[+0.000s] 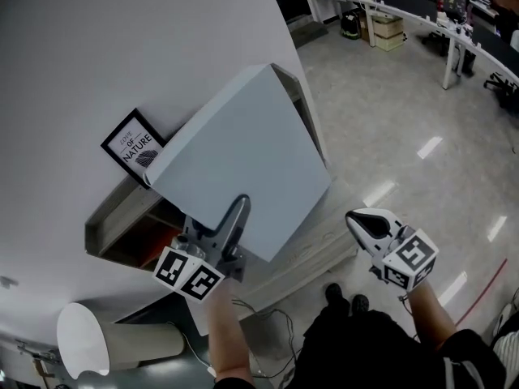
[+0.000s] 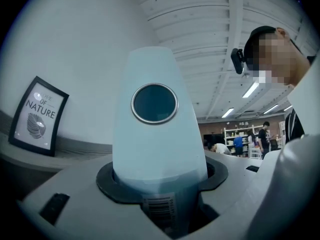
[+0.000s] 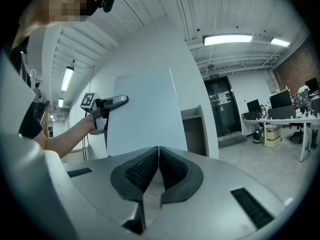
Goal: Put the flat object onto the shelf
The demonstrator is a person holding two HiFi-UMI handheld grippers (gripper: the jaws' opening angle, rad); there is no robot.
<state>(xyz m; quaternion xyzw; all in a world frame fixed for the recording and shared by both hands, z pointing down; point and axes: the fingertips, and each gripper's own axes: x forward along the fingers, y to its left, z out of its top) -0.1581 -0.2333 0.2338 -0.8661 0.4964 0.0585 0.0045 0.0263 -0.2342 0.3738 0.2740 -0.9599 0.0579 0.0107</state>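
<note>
Left gripper jaws are clamped on the lower edge of the flat light-blue board. It sits mid-frame in the head view, long axis tilting toward the upper right, over the shelf, whose top is center-left by the framed print. Right gripper, lower right, has its jaws pressed together with nothing in them and is farther off.

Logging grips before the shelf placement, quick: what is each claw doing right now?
Left claw: closed on the pale blue flat box.
Right claw: closed, holding nothing.

Atop shelf framed print, flat object just right of it
</note>
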